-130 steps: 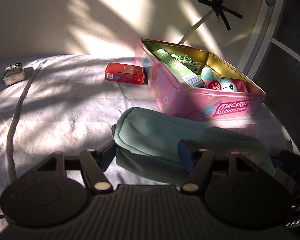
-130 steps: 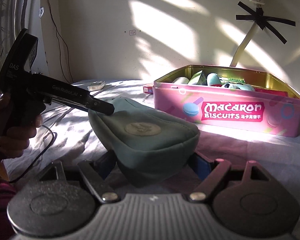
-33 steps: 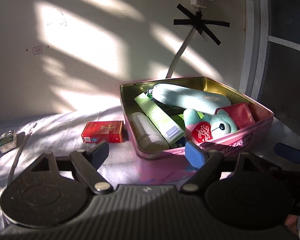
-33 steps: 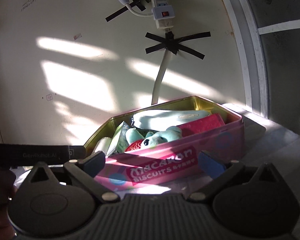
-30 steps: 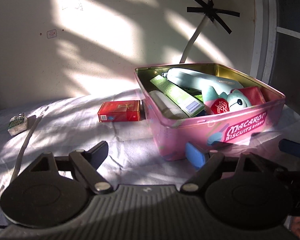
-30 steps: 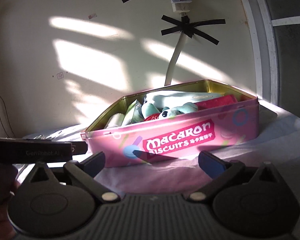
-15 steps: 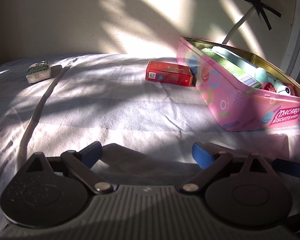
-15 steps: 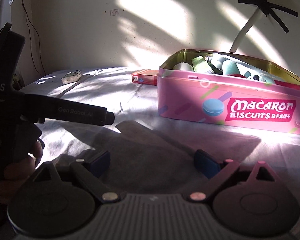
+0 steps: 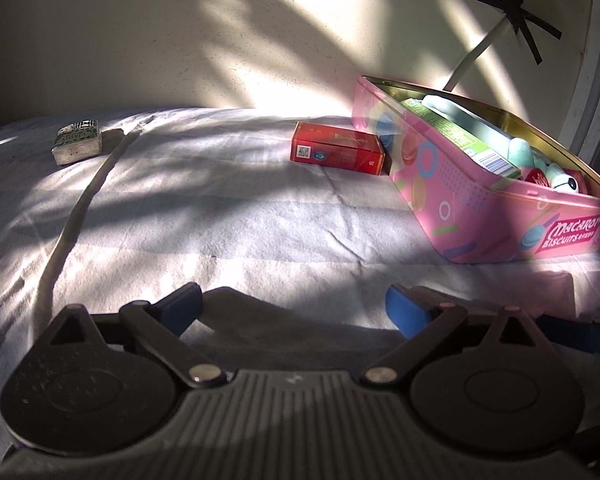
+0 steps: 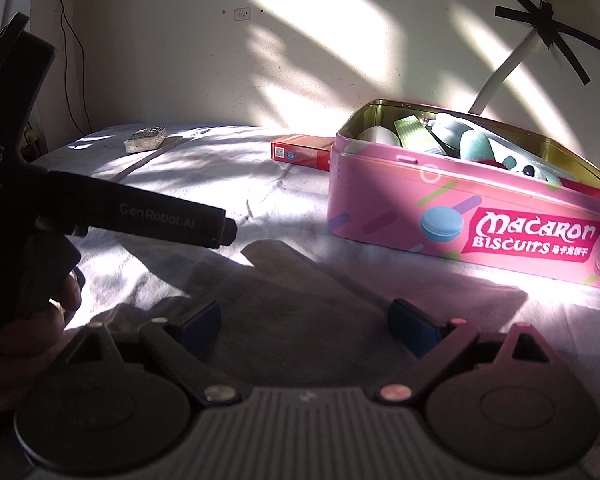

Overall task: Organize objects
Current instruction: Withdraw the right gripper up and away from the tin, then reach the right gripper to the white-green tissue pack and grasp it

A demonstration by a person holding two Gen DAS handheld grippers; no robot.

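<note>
Both grippers hover low over the white wrinkled sheet point(image 9: 228, 216) on the worktop, fingers spread wide with nothing between them: left gripper point(image 9: 294, 312), right gripper point(image 10: 306, 322).

Only the right wrist view catches the left gripper from the side, a black handle with "GenRobot.AI" printed on it, plus the person's hand point(image 10: 32, 320) wrapped round the grip. It also gives the pink rectangular metal tin point(image 10: 480, 216) front-on, so "Macaron Biscuits" reads clearly.

The left wrist view shows that tin corner-on and more of what's inside: a green carton point(image 9: 456, 136), a pale teal pouch point(image 9: 456, 110) and a teal plush toy point(image 9: 562, 176).

Outside the tin: one flat red cardboard box point(image 9: 338, 152) just beside its left wall, and one small green-and-white packet point(image 9: 78, 144) well apart at far left.
</note>
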